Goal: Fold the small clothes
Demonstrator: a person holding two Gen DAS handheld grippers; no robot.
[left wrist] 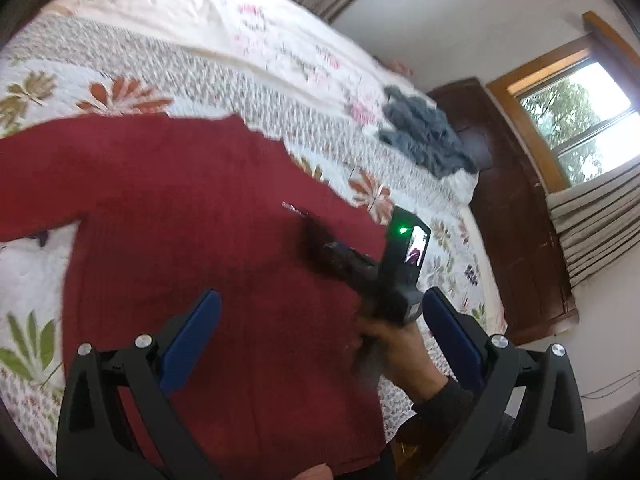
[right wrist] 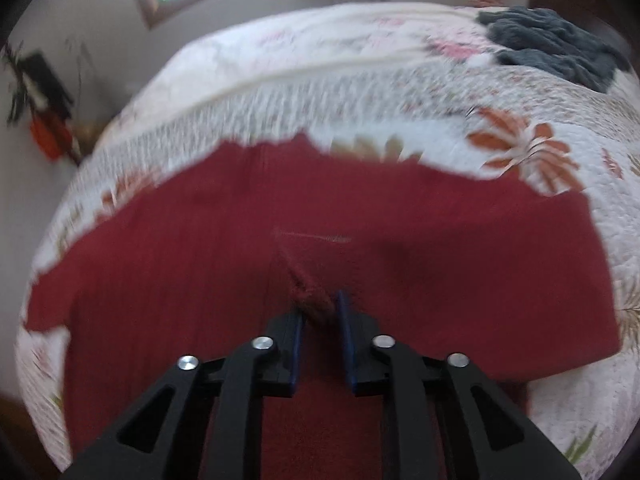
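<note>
**Lifting a pinch of the red sweater for the fold**

On the left, my left claw [left wrist: 320, 344] hung above the sweater [left wrist: 192, 208] with its jaws spread wide and nothing between them. The sweater lay flat on the quilt [left wrist: 224, 68], with one sleeve stretched out toward the left edge of the bed. I judged that this claw should come down on the cloth near the left sleeve and take hold there, so that both sides could rise together.

To the right, my right claw [right wrist: 320, 312] was nearly closed on a small ridge of the red knit, somewhere in the middle of the sweater's body. The pinch looked thin to me. For a good fold, I thought it better to take the whole thickness of the cloth, and to lift slowly, because a loose knit stretches and can slip out.

Far on the right, a grey garment [left wrist: 428, 132] lay crumpled near the corner of the bed, well apart from the sweater. The pictures were blurred, so I could not tell how deep the pinch was.
</note>
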